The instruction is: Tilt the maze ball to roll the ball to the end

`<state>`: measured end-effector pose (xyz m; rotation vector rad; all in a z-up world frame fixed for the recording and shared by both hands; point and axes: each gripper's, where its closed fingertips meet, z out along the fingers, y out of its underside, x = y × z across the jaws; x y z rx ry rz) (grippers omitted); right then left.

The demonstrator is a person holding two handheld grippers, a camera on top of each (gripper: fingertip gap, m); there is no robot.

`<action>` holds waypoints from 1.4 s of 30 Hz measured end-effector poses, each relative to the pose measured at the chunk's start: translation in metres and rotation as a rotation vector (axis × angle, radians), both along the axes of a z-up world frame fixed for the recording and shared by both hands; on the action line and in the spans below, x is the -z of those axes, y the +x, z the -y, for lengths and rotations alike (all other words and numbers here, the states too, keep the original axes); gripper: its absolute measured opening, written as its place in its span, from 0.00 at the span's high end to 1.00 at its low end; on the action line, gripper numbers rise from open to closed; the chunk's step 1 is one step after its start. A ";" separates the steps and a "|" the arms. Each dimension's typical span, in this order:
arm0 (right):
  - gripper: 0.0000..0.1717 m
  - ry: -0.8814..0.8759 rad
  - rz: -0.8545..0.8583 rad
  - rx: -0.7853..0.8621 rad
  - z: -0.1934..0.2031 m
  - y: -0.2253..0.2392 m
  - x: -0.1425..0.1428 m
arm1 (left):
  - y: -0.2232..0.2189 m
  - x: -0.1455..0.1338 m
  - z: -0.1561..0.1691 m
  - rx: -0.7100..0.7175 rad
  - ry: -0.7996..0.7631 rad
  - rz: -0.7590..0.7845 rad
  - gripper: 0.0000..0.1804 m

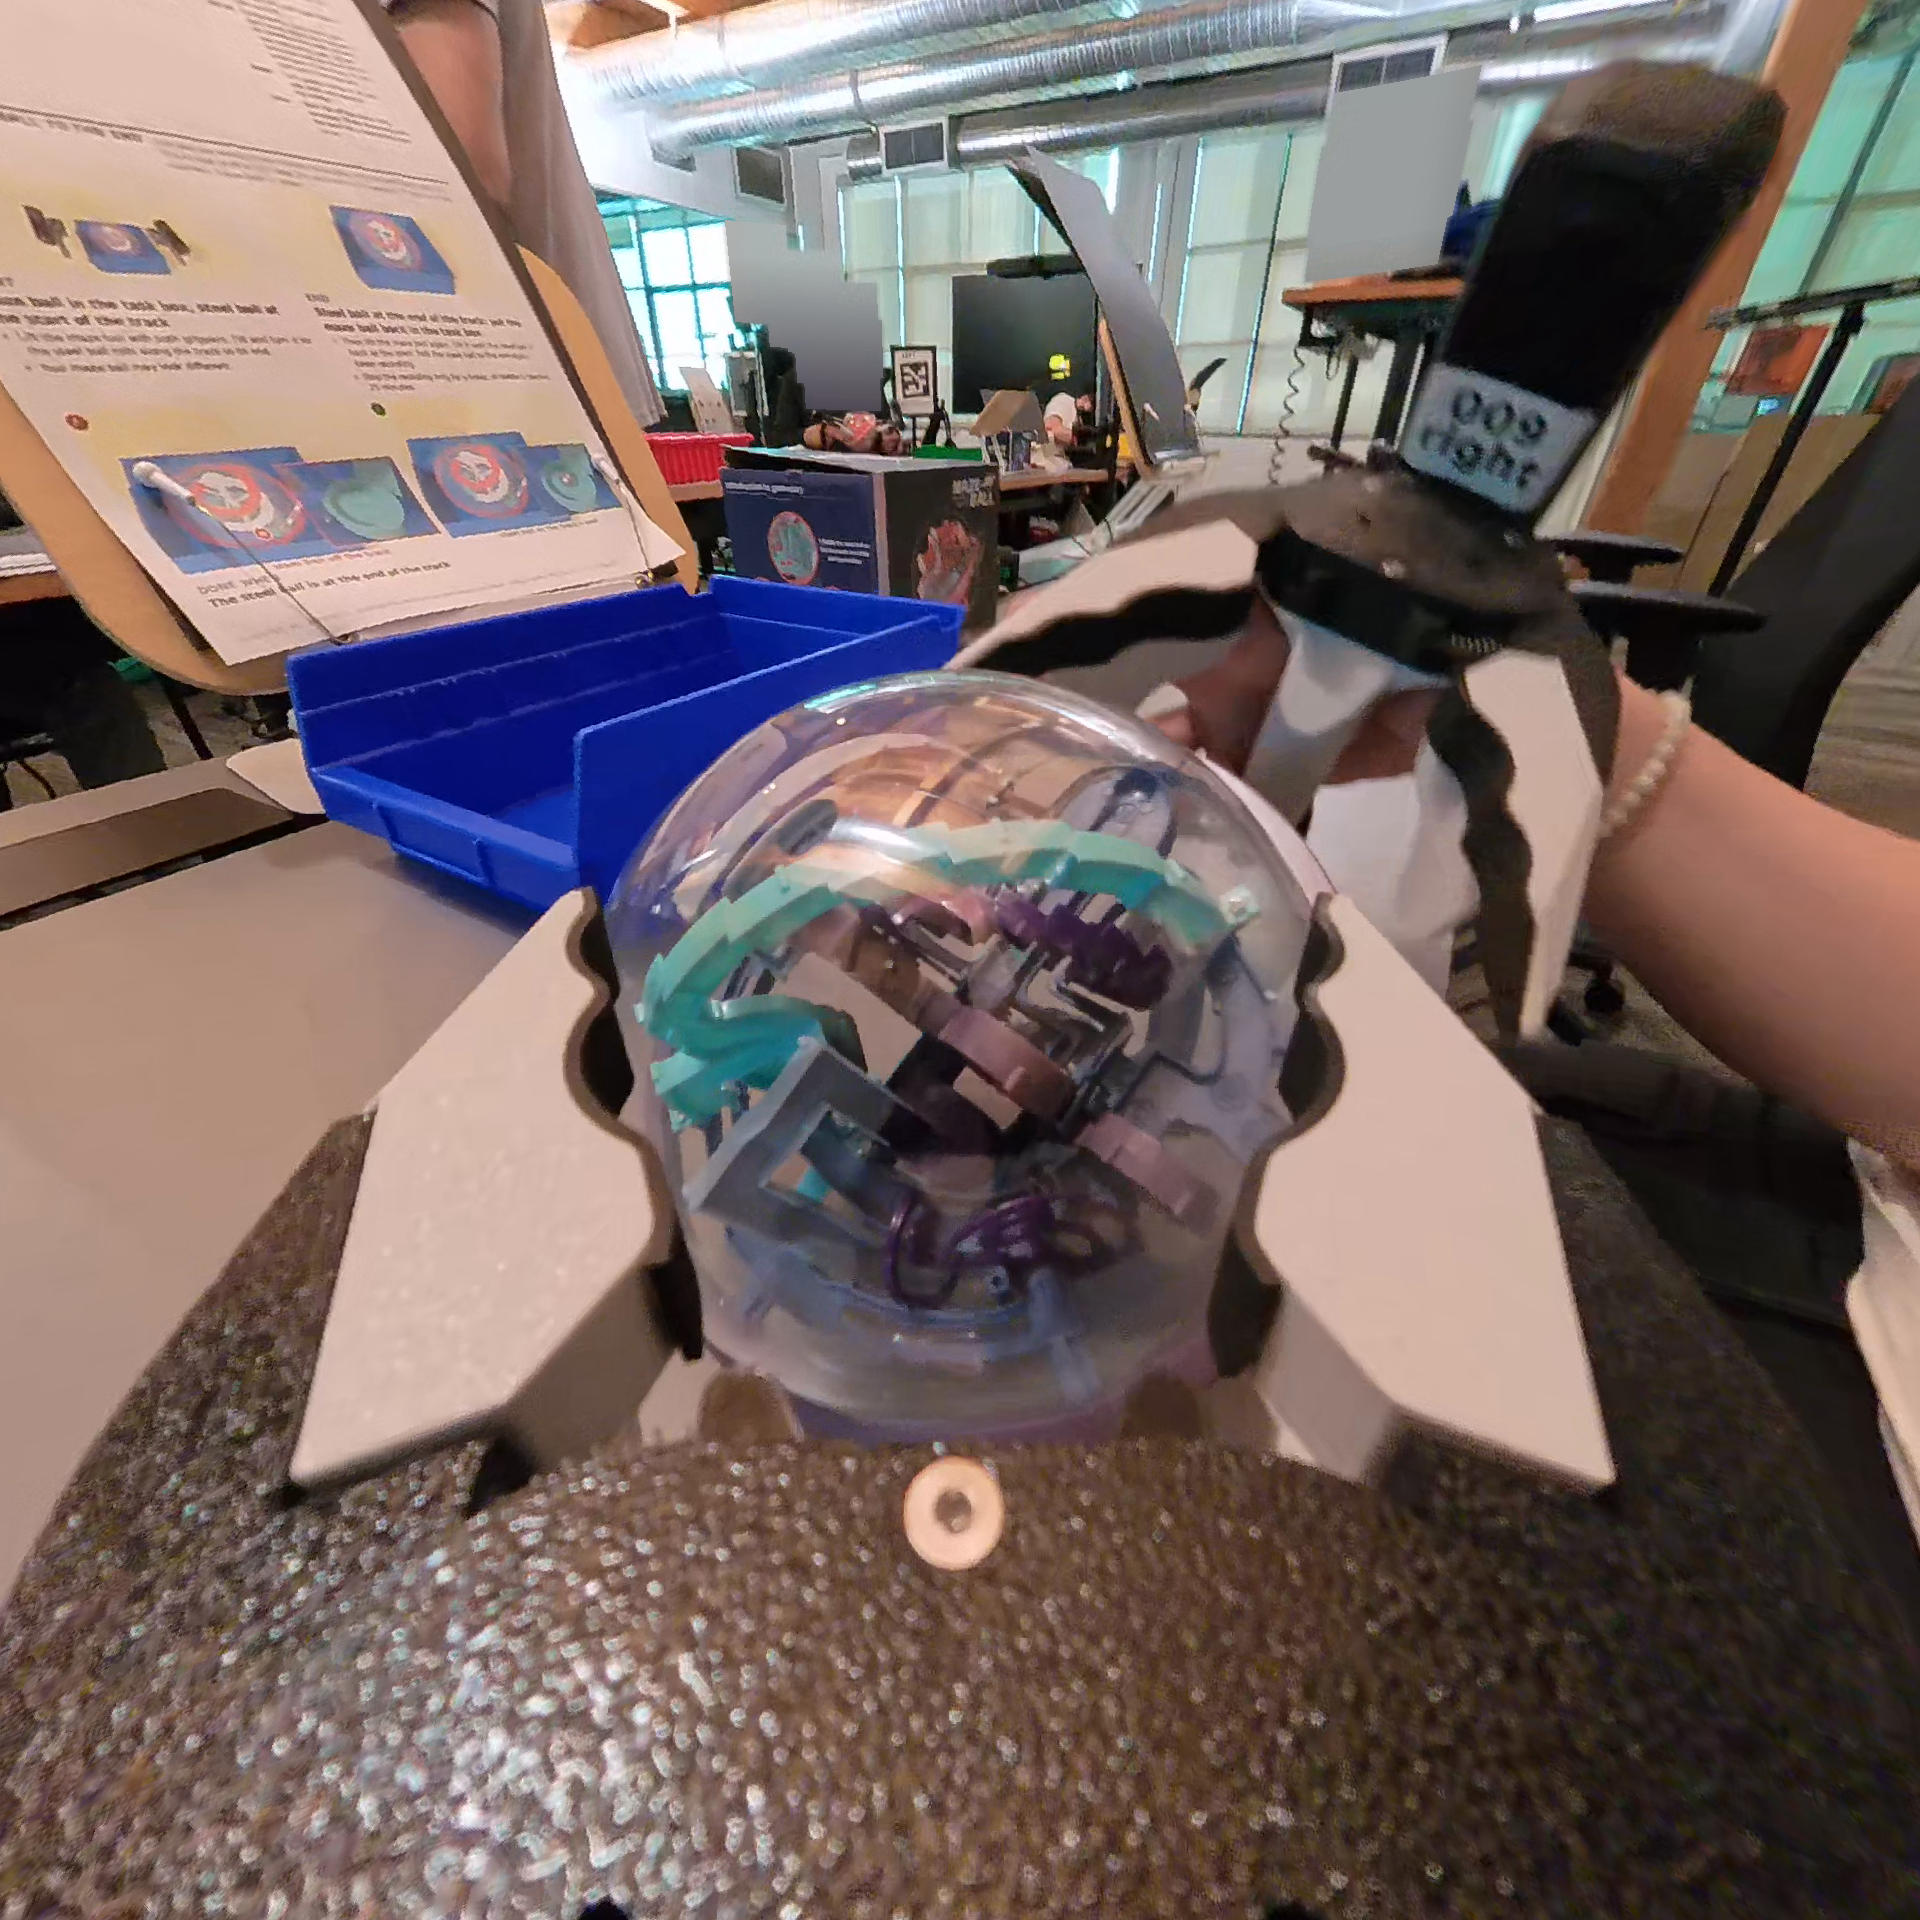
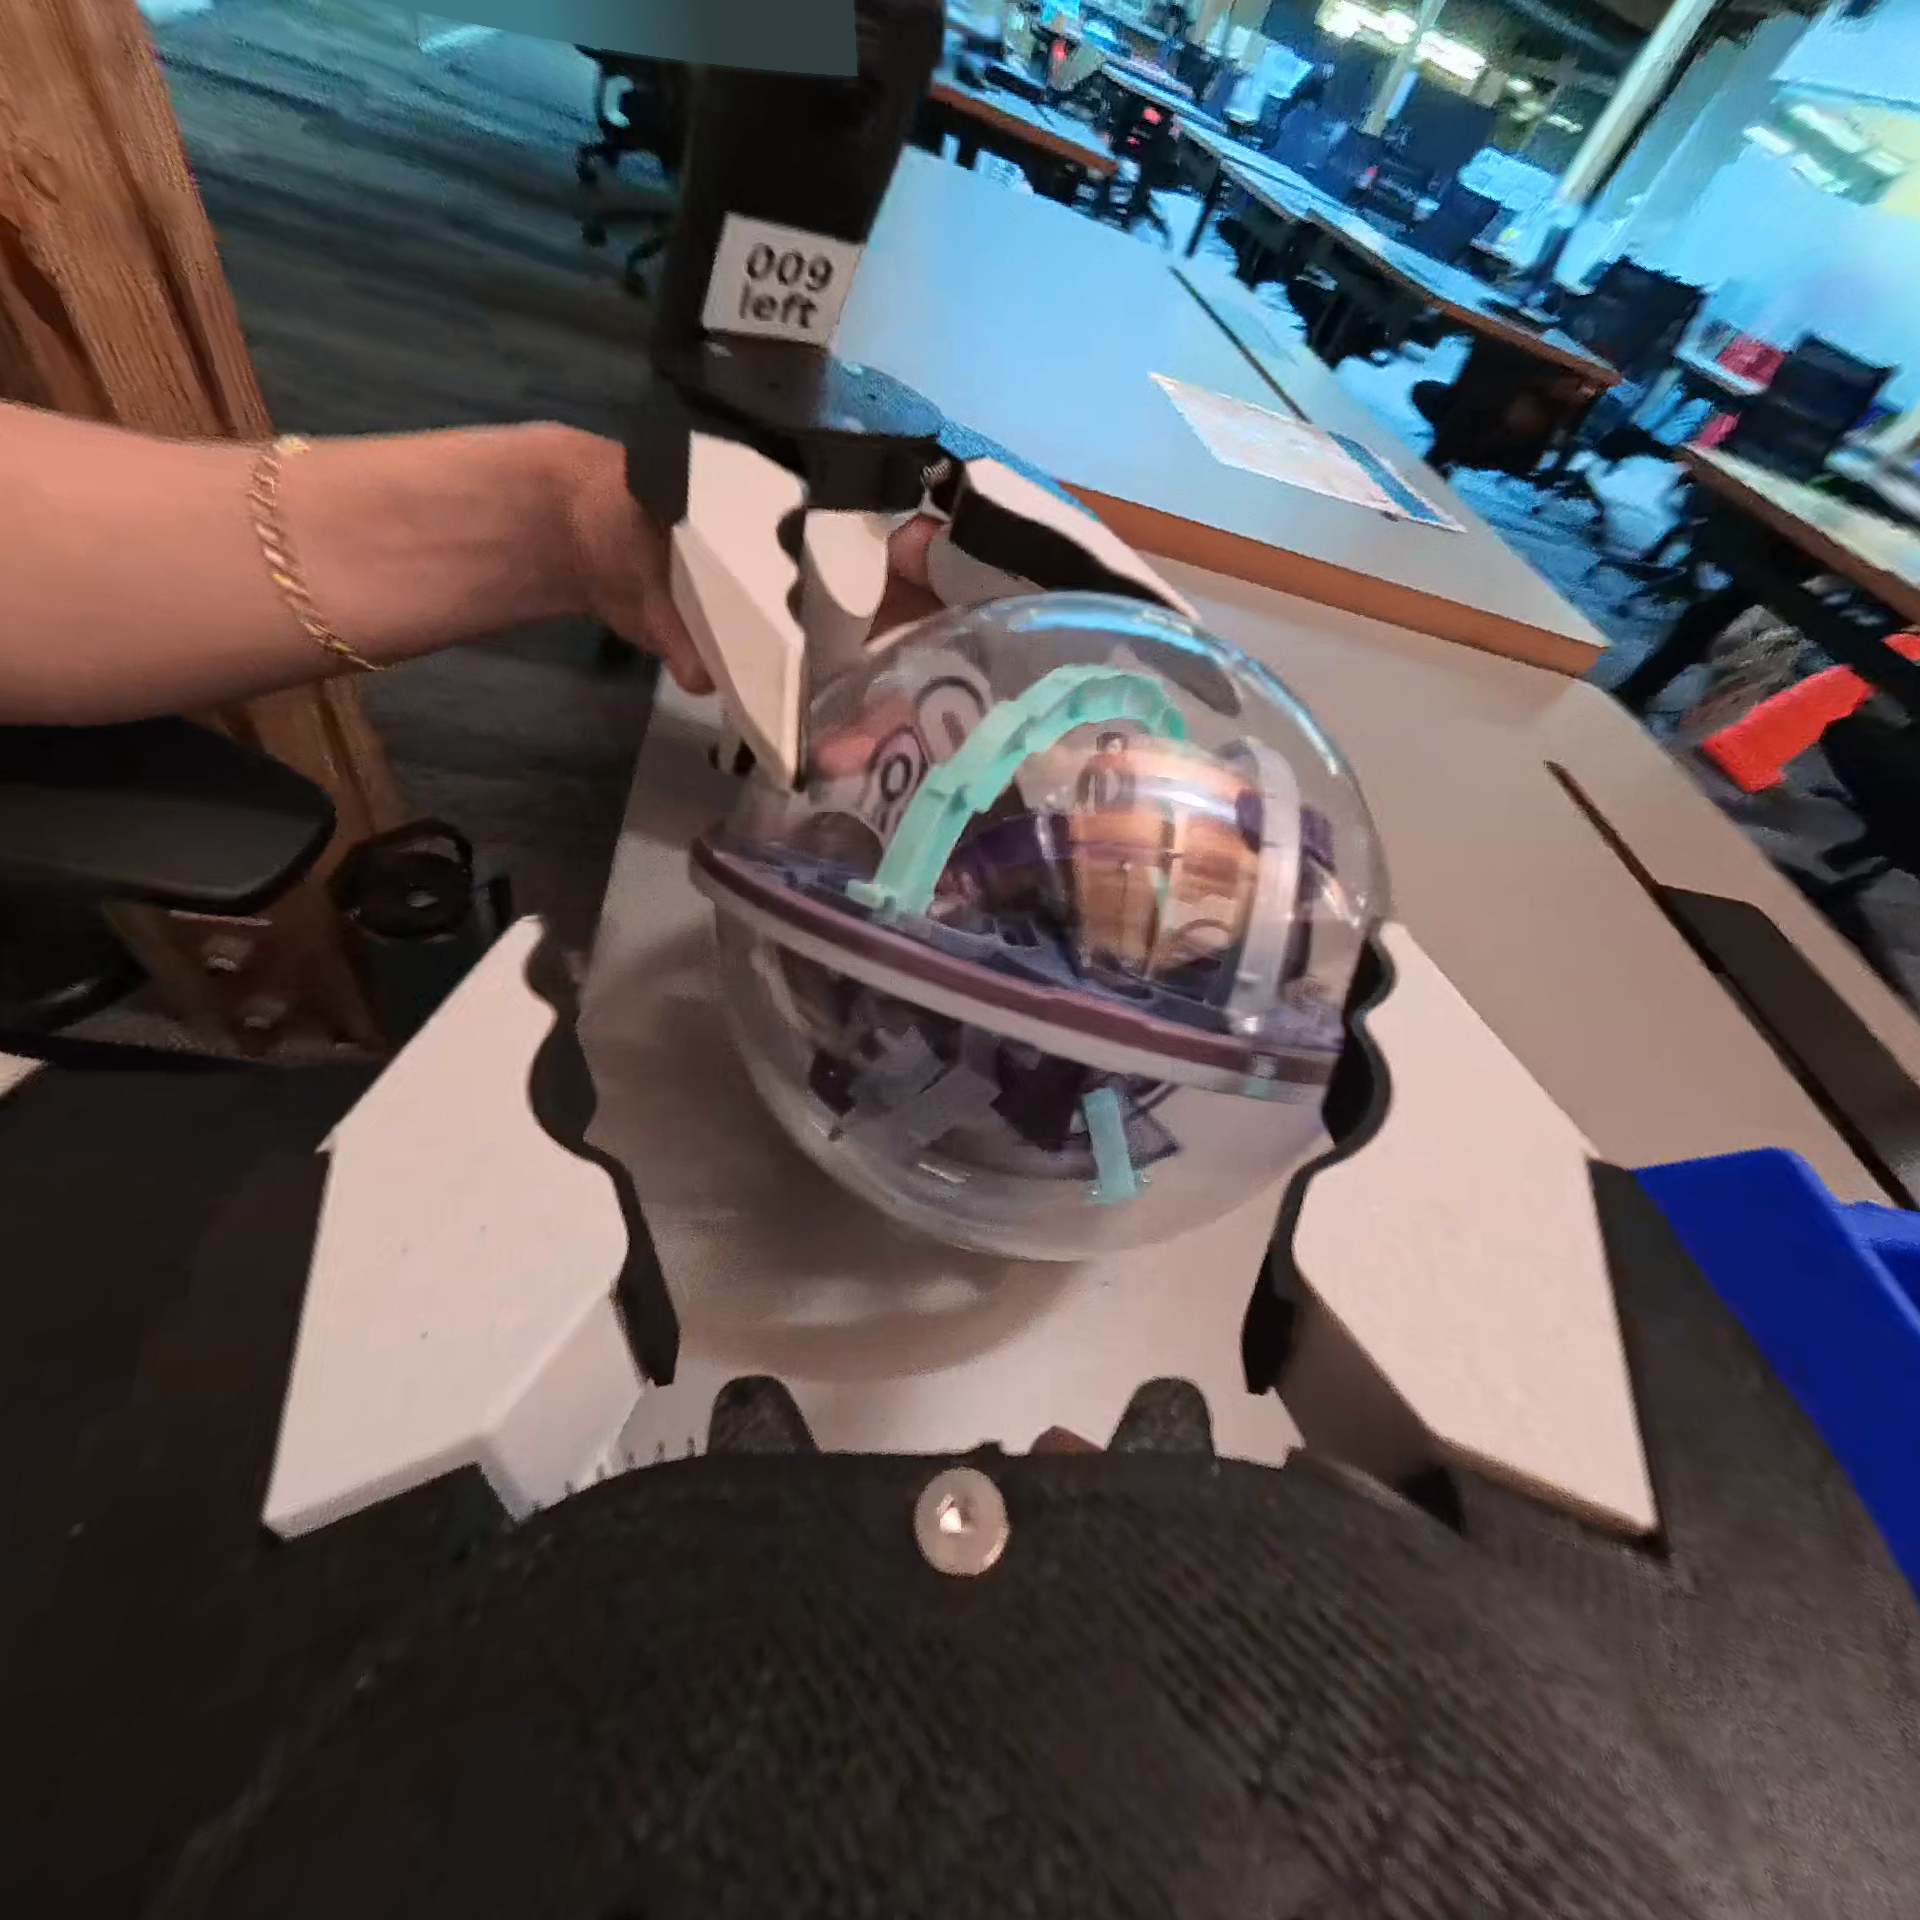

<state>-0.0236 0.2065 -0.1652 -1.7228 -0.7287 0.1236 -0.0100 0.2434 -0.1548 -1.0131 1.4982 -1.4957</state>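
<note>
Steel ball not discernible inside maze ball (image 1: pixel 940 1049).
Left gripper (image 1: pixel 951 997) clamps the sphere, both pads pressing; right gripper (image 2: pixel 961 1029) spread wide, left pad clear, right pad touching.

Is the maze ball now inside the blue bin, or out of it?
Out. The maze ball sits between the fingers of the left hand-held gripper, in front of the blue bin, whose visible compartments hold nothing.

Blue plastic bin (image 1: pixel 582 707) sits open on the grey table (image 1: pixel 187 1039), with a printed instruction sheet (image 1: pixel 281 343) propped up right behind it. Further back there's a dark retail box (image 1: pixel 862 530), a black office chair (image 1: pixel 1787 644), and more desks (image 2: pixel 1455 260).
</note>
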 end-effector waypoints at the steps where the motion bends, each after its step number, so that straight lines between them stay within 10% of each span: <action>1: 0.15 0.020 0.040 0.026 -0.005 0.002 0.005 | 0.001 0.000 -0.002 -0.010 -0.023 0.004 0.30; 19: 0.18 0.029 0.023 -0.104 -0.019 -0.009 0.003 | -0.008 0.017 0.011 0.129 -0.107 -0.090 0.20; 35: 0.11 0.097 0.116 0.301 -0.026 0.014 0.034 | 0.003 0.019 -0.004 0.062 -0.348 -0.189 0.20; 42: 0.12 0.056 0.144 0.208 -0.015 0.012 0.036 | -0.017 0.018 -0.002 0.139 -0.179 -0.163 0.29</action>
